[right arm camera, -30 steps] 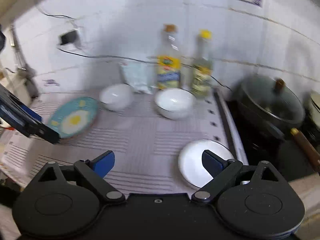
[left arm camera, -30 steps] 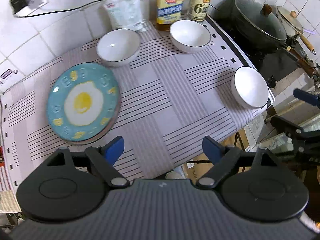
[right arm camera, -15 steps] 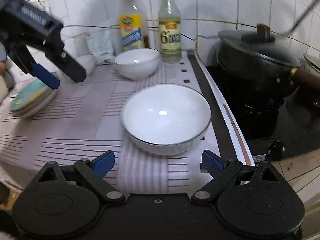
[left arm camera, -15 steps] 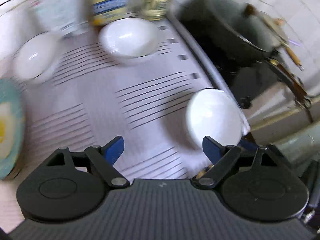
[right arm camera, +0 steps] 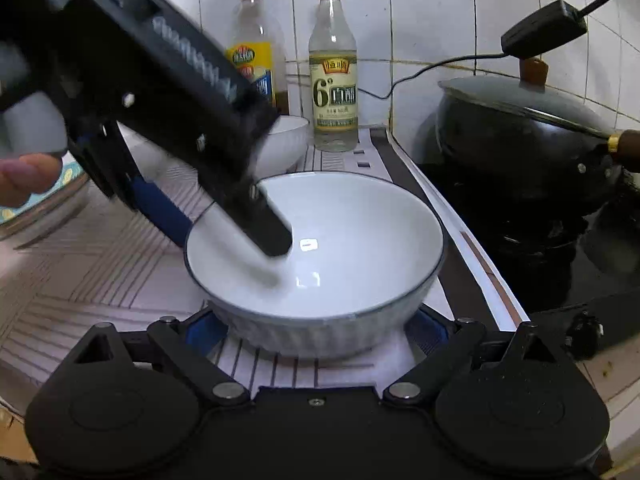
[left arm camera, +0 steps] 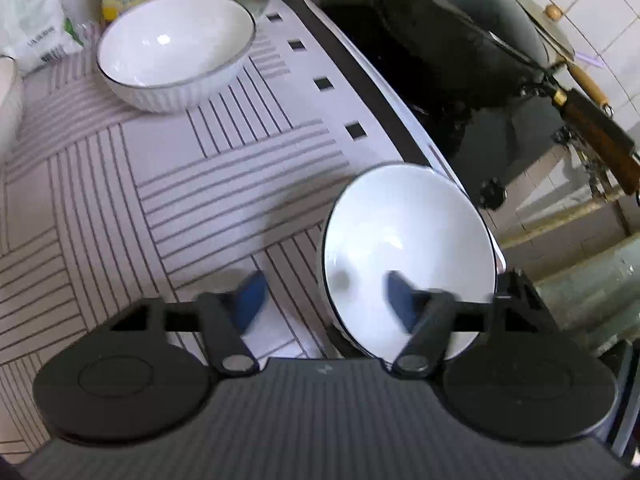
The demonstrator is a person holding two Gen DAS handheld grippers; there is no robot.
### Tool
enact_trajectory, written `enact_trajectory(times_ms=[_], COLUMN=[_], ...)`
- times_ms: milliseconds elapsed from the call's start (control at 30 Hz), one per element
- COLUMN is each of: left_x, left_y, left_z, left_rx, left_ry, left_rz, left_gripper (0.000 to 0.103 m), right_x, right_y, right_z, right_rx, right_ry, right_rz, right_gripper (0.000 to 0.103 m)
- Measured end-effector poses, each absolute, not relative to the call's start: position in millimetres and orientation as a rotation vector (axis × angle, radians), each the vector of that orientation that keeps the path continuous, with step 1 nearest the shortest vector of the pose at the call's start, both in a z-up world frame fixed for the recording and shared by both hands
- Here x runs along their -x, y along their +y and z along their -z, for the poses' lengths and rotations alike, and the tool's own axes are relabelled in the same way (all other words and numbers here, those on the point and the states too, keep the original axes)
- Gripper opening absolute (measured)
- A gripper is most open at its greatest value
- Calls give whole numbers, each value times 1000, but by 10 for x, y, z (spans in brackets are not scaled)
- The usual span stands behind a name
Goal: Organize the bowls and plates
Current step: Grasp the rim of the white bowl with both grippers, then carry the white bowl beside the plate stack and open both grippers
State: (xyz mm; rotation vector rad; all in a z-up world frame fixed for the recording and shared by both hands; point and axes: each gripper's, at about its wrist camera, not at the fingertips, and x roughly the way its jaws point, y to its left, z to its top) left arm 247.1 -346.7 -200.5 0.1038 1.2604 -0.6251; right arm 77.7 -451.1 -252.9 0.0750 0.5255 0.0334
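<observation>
A white bowl with a dark rim (left arm camera: 404,240) (right arm camera: 340,240) sits near the right edge of the striped cloth. My left gripper (left arm camera: 324,300) is open and straddles its left rim, one blue finger inside the bowl and one outside on the cloth. In the right wrist view the left gripper (right arm camera: 224,220) reaches down into the bowl. My right gripper (right arm camera: 316,330) is open, its blue fingers on either side of the bowl's base. A second white bowl (left arm camera: 176,52) (right arm camera: 286,140) stands at the back by the bottles. The edge of the egg-pattern plate (right arm camera: 24,204) shows at the left.
Two bottles (right arm camera: 334,68) and a white bag (left arm camera: 32,28) stand against the tiled wall. A black lidded wok (left arm camera: 460,28) (right arm camera: 524,136) sits on the stove right of the cloth. Part of a third white bowl (left arm camera: 6,96) is at the left edge.
Both grippers have closed in on the right bowl. The left one swung right and dropped until its fingers straddle the rim; the right one came up to the bowl's base.
</observation>
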Motion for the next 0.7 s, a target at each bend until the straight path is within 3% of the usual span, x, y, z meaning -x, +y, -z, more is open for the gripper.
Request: enact_trajectory(times_ms=[33,133,400,700], left_x=[-2489,-2511,-2397,-2332], left_y=[-3461,-3391,-3301,-2616], left_z=[2031,2055,1927,1646], left_rx=[-110,-55,-152,-74], left_ry=[1285,1318,1258,1218], left_rz=[616,632,620,506], left_gripper=[26,13,12,12], right_x=[-800,-805,-886,-982], right_y=[-4499,-4456,-4340,-3894], right_z=[2514,2484,2414,2155], right_rx=[-69,-63,-103,30], right_ry=[536,541,569,517], right_rz=[-32,-38,-52,-233], right_gripper=[98,99,99,99])
